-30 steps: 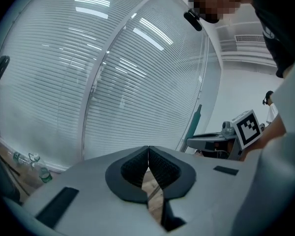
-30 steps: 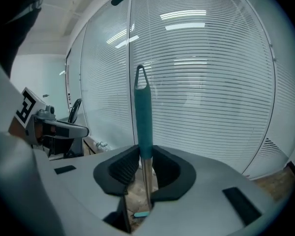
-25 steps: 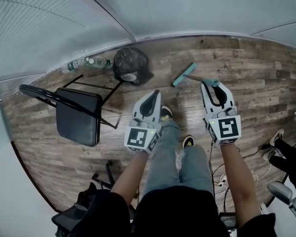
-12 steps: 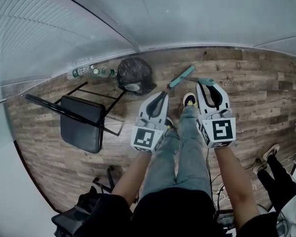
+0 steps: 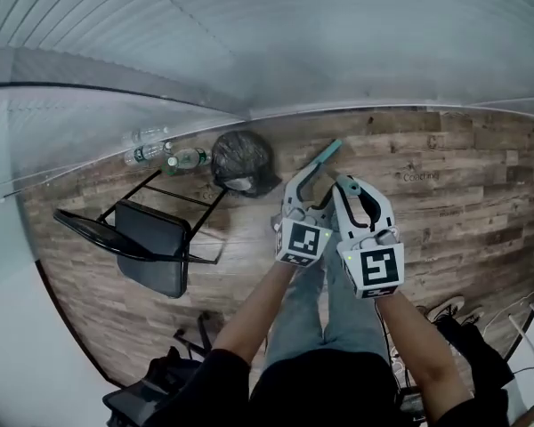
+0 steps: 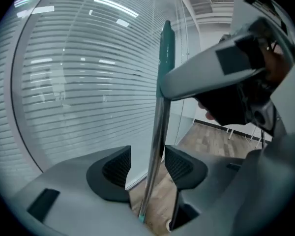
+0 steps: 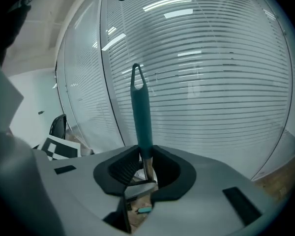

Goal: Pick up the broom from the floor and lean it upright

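While the right hand-held gripper (image 7: pixel 143 165) clamps the teal-handled metal broom (image 7: pixel 141 113) upright beside the glass wall (image 7: pixel 211 82), the left hand-held gripper (image 6: pixel 148 167), its jaws just opened, straddles the shaft untouched. The broom seems light, stiff and slick, so the teal sleeve looks the best place to hold.

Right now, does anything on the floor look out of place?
Yes: plastic bottles lie on their sides by the wall, beside a black rubbish bag, and the folding chair at left looks tipped over.
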A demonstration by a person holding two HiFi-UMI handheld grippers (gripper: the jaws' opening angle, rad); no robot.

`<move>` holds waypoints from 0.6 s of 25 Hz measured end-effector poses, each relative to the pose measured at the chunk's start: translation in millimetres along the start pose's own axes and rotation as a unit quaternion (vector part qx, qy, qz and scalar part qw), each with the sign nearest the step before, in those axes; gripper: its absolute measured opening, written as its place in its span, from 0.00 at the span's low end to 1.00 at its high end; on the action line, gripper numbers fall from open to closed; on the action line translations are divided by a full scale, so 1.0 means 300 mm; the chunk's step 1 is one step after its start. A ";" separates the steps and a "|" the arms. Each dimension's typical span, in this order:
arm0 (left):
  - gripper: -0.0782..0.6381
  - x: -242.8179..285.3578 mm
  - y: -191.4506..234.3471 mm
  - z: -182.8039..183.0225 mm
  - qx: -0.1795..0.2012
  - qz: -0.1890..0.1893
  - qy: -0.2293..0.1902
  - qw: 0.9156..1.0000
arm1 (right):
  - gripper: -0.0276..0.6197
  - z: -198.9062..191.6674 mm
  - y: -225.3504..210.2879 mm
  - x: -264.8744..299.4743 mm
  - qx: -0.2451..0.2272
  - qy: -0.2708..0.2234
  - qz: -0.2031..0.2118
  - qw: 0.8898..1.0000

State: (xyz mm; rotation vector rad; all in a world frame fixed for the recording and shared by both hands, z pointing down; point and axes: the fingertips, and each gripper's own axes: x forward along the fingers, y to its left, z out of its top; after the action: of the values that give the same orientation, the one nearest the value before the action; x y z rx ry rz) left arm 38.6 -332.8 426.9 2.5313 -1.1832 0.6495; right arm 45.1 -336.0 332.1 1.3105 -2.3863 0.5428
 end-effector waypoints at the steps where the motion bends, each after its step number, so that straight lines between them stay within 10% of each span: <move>1: 0.42 0.046 0.011 0.005 0.001 0.000 0.001 1.000 | 0.19 0.010 -0.018 0.018 0.004 0.000 0.001 1.000; 6: 0.24 0.173 0.032 0.040 0.002 -0.010 -0.011 1.000 | 0.19 0.059 -0.077 0.090 0.021 -0.007 0.004 1.000; 15: 0.24 0.319 0.099 0.111 -0.037 -0.057 -0.014 0.998 | 0.19 0.119 -0.186 0.215 0.008 -0.021 0.004 1.000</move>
State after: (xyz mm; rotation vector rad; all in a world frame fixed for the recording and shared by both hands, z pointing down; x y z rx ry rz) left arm 79.0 -428.0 447.8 2.5317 -1.0439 0.5338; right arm 55.8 -427.5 341.5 1.3326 -2.4275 0.5437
